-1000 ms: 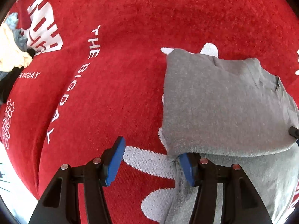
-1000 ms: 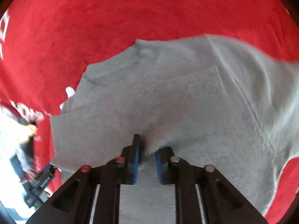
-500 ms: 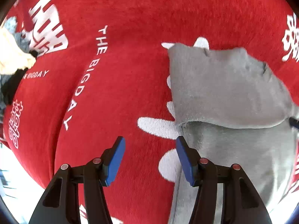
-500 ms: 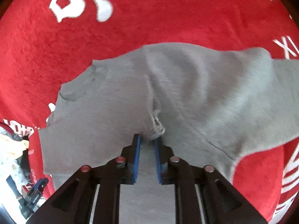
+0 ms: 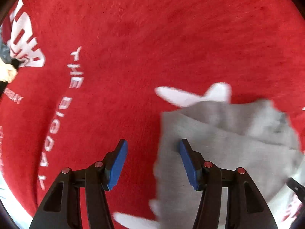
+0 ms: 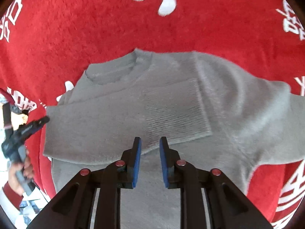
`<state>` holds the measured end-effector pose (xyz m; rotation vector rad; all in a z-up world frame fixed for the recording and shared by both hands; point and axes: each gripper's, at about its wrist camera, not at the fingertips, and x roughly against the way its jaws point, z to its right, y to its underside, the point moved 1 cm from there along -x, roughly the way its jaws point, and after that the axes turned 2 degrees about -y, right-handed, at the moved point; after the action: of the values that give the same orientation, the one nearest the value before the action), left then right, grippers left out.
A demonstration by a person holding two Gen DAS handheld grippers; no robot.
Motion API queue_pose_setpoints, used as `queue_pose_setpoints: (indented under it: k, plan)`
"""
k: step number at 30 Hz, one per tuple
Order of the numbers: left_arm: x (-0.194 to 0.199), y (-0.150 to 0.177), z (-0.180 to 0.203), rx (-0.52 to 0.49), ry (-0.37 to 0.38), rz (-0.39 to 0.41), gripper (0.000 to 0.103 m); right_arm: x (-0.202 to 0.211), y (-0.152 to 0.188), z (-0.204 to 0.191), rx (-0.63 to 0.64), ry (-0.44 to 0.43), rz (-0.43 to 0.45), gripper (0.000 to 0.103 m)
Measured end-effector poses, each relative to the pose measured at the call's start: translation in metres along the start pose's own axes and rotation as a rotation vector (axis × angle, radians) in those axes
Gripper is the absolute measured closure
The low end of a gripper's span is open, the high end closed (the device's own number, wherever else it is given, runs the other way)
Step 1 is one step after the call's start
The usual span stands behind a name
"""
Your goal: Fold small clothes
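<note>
A small grey knit sweater (image 6: 171,103) lies on a red cloth (image 6: 76,28) with white lettering. One sleeve is folded across its chest, with the ribbed cuff (image 6: 175,114) lying just beyond my right gripper (image 6: 150,143). The right gripper is open, its blue pads apart and empty just above the sweater. In the left wrist view the sweater (image 5: 228,143) lies at the right, blurred. My left gripper (image 5: 152,147) is open over the sweater's left edge, one pad over grey knit, one over red cloth.
The red cloth (image 5: 152,38) covers the whole work surface. The left gripper and the hand holding it (image 6: 19,139) show at the left edge of the right wrist view. A pile of other clothes (image 5: 5,63) lies at the far left.
My right gripper has opened and let go of the sleeve, which now lies flat across the sweater. My left gripper has moved right, over the sweater's edge.
</note>
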<state>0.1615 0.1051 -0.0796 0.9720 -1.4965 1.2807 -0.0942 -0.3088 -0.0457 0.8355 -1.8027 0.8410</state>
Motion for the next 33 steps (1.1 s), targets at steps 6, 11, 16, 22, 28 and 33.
queue_pose_setpoints:
  k: [6,11,16,22,28,33]
  plan:
    - [0.008,0.012,-0.025,0.007,-0.041,-0.016,0.045,-0.005,0.010,0.017,-0.026,0.027,-0.018,0.079]
    - [0.048,0.051,-0.001,-0.093,0.027,-0.016,0.045,0.008,0.020,0.023,-0.022,0.037,-0.042,0.064]
    - [0.061,0.093,0.045,-0.172,0.084,-0.058,0.045,0.025,0.036,0.028,-0.068,0.018,-0.055,0.058]
    - [0.064,0.127,0.086,-0.223,0.145,-0.116,0.045,0.028,0.062,0.030,-0.098,0.001,-0.094,0.058]
    - [0.068,0.146,0.116,-0.288,0.142,-0.131,0.045,0.041,0.090,0.047,-0.128,-0.011,-0.106,0.058]
    - [0.069,0.156,0.134,-0.301,0.143,-0.149,0.045,0.051,0.104,0.064,-0.174,-0.024,-0.098,0.058]
